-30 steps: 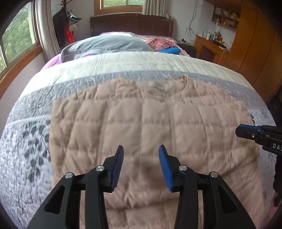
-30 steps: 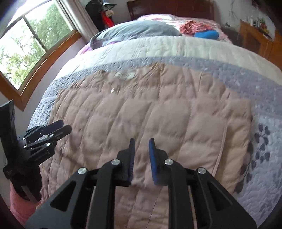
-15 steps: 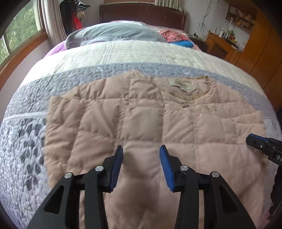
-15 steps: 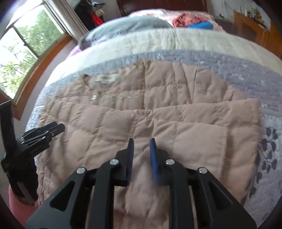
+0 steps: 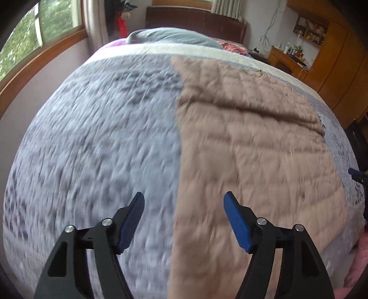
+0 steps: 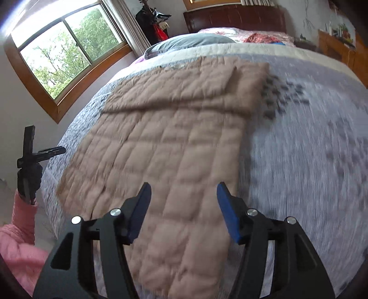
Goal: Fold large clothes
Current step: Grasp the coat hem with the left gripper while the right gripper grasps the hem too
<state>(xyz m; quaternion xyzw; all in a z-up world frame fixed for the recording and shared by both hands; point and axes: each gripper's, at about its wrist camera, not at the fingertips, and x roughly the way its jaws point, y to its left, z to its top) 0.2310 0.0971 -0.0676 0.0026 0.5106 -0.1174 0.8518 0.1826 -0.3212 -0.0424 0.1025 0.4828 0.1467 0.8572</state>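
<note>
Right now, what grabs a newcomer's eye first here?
The tan quilted jacket, lying as a long strip on the grey patterned bedspread, its far end doubled over. Both grippers hang over its near end, left gripper and right gripper, jaws opening, nothing between them. A bright window sits far left.

A bedroom is shown, lit by daylight from a wood-framed window (image 6: 66, 57) in the pale wall, with green trees seen outside. A grey patterned quilt (image 5: 96, 142) is spread over the bed, backed by a dark wooden headboard (image 6: 234, 19). Wooden cabinets (image 5: 333, 57) are ranged along the far side.
</note>
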